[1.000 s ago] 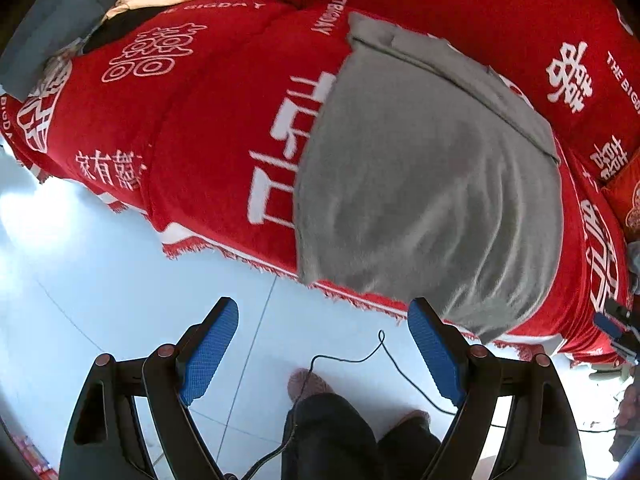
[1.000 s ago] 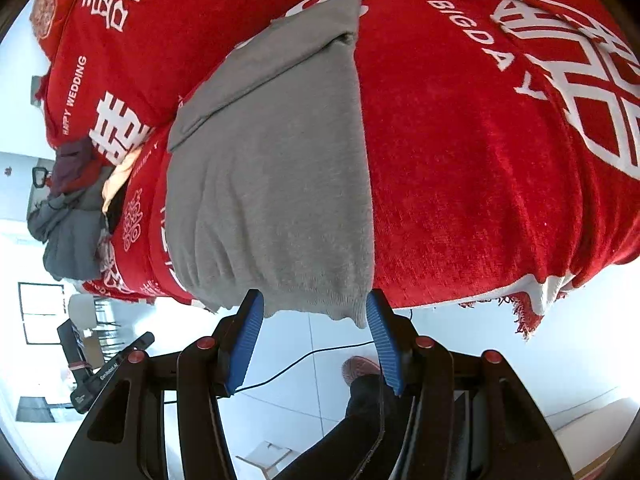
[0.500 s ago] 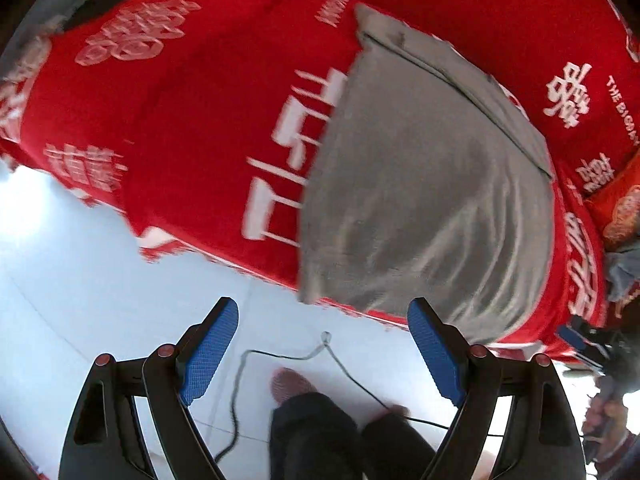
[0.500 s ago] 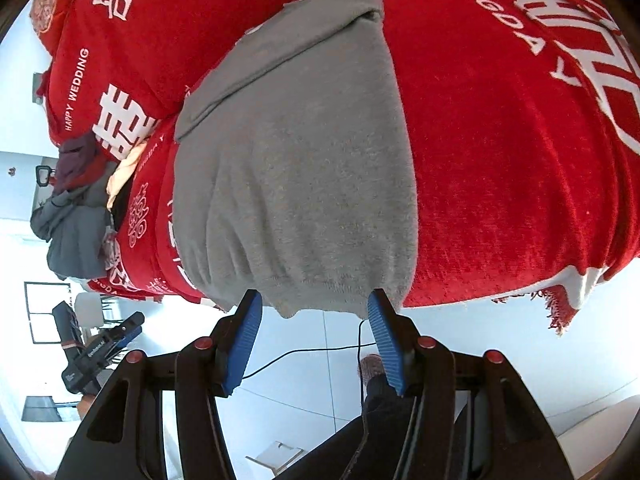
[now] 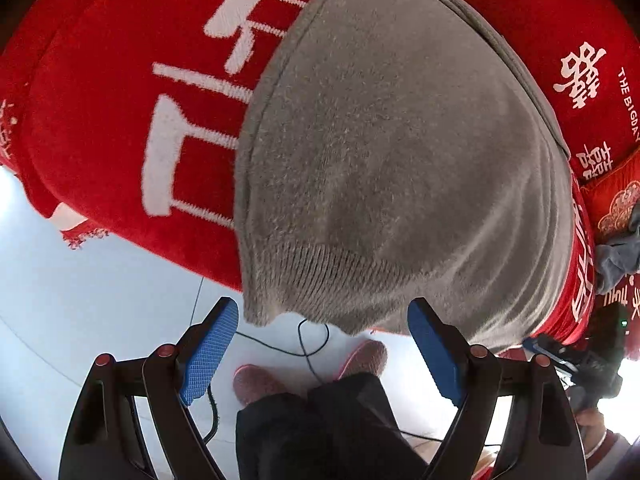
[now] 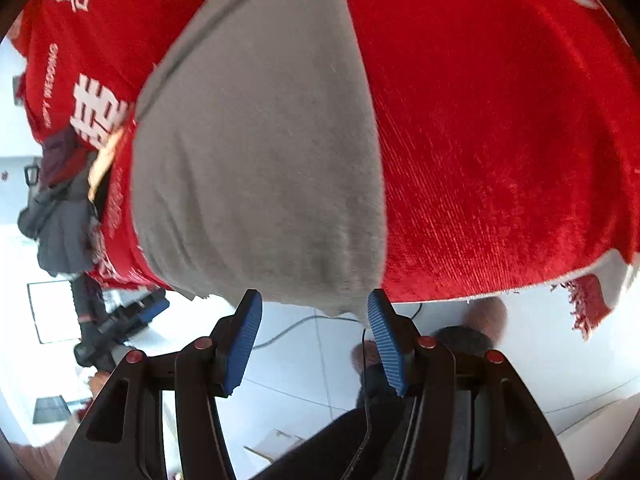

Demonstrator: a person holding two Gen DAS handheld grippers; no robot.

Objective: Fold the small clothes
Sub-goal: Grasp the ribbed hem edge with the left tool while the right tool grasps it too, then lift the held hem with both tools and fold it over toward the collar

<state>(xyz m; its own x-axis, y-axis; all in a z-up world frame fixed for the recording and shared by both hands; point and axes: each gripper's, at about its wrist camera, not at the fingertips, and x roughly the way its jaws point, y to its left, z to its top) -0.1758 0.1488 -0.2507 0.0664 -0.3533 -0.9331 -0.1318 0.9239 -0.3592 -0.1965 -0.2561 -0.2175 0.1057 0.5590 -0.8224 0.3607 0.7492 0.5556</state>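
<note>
A grey knitted garment [image 5: 392,168] lies spread on a red blanket with white lettering [image 5: 120,128], its ribbed hem hanging over the near edge. My left gripper [image 5: 324,344] is open, its blue pads just below the hem's left corner, not touching it. In the right wrist view the same grey garment [image 6: 256,168] fills the middle. My right gripper [image 6: 316,336] is open, its pads just under the hem's right corner, with the cloth edge close above them.
A heap of dark clothes [image 6: 64,224] sits at the blanket's far left in the right wrist view. A black cable [image 5: 304,344] trails on the white tiled floor [image 5: 80,304]. The person's pink slippers [image 5: 256,384] and dark trousers stand below. The other gripper [image 6: 120,320] shows at left.
Both grippers have moved in close to the garment's hanging hem, which now looks much larger. Both stay open.
</note>
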